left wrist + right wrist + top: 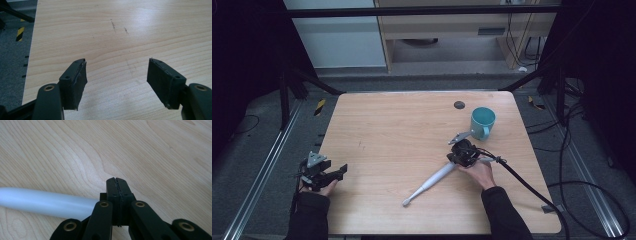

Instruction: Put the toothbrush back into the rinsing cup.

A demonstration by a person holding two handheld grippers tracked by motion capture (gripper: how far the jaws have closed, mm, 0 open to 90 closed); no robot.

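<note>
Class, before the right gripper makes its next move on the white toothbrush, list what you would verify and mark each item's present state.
1. Right gripper ready to grasp: not ok, its jaws are shut with nothing between them.
2. Toothbrush lying flat on the table: ok.
3. Toothbrush touching the right gripper: cannot tell; its handle ends right beside the jaws.
4. Teal mug upright with its mouth free: ok.
5. Left gripper open and well away from the toothbrush: ok.
</note>
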